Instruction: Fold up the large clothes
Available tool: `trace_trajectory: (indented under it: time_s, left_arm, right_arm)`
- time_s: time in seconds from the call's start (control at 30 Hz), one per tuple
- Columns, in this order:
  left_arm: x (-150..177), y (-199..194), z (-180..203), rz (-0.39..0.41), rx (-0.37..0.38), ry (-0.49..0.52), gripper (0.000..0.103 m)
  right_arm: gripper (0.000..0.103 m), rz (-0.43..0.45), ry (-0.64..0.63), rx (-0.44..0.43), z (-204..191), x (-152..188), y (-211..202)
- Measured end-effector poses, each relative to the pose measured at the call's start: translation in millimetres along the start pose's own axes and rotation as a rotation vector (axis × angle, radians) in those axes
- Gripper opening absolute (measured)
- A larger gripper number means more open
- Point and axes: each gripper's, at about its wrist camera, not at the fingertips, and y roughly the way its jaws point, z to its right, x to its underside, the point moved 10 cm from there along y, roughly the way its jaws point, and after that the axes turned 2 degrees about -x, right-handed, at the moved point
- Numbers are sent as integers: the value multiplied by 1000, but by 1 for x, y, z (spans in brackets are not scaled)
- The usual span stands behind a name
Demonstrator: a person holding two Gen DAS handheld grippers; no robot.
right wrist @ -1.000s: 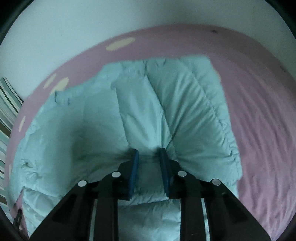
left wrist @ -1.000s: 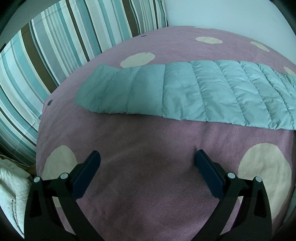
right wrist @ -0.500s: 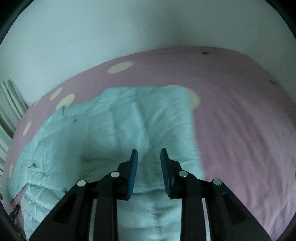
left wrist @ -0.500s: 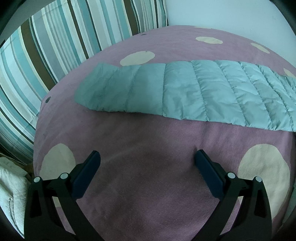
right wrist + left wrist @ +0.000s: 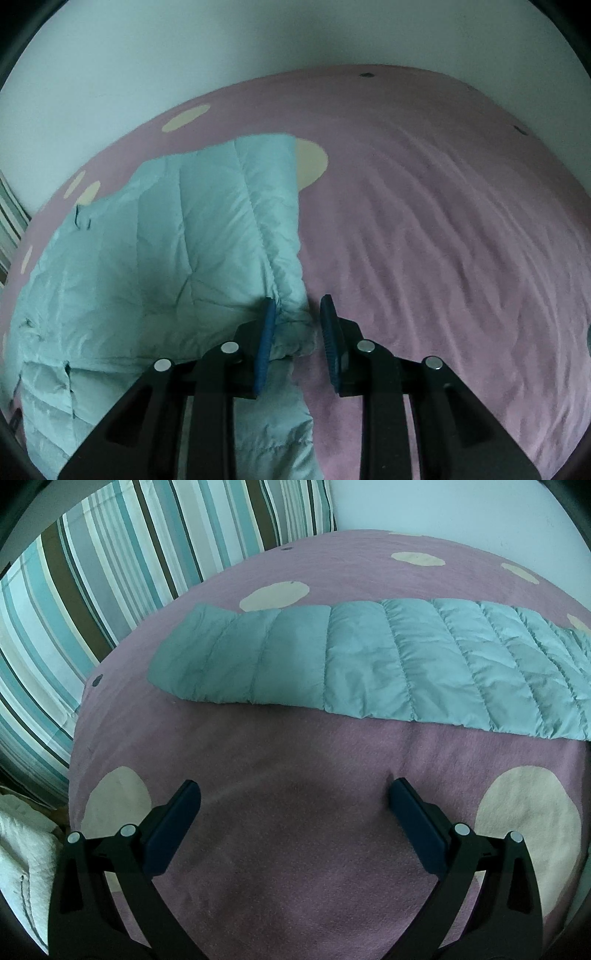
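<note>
Over the bed point(image 5: 280, 746), the left gripper point(image 5: 293, 801) gapes empty, while the right gripper point(image 5: 297, 321) (jaws part-open) straddles the jacket point(image 5: 207, 236) edge without pinching.

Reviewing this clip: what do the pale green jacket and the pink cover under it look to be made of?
The jacket looks like thin synthetic shell, perhaps nylon, over padding: stitched quilt channels, fine crinkles, a slight sheen. The cover looks like soft matte fleece or brushed cotton: fuzzy nap, no shine, cream dots. Neither fibre can be confirmed by sight.
</note>
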Motion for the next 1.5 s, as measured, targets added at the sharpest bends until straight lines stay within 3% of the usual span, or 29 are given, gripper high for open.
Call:
trace_trajectory:
  time_s: [0.2,0.4,0.43,0.53,1.0,1.13,1.33,1.5]
  left_arm:
    - [0,-1,1,2,-9,5,101]
    - [0,-1,2,1,-8,4,101]
    - [0,-1,2,2,-10,6,101]
    - [0,0,2,0,-6,3,101]
    - [4,5,-3,-65,121,-84,101]
    - [6,-2,-23,-64,130,-118,101]
    - [-4,21,-84,-106,160,-286,96]
    - [-29,53,-114,-135,256,-378,96]
  right_arm:
    - [26,-22,-20,4,-6,-3,8]
    - [26,30,32,-7,8,-5,-20]
    - [28,34,42,-4,12,-4,-22]
    - [55,26,62,21,21,3,-20]
    - [59,19,2,129,23,18,-2]
    - [62,23,16,128,25,17,-3]
    - [64,29,13,138,24,17,-3]
    - [66,32,15,143,25,16,-3]
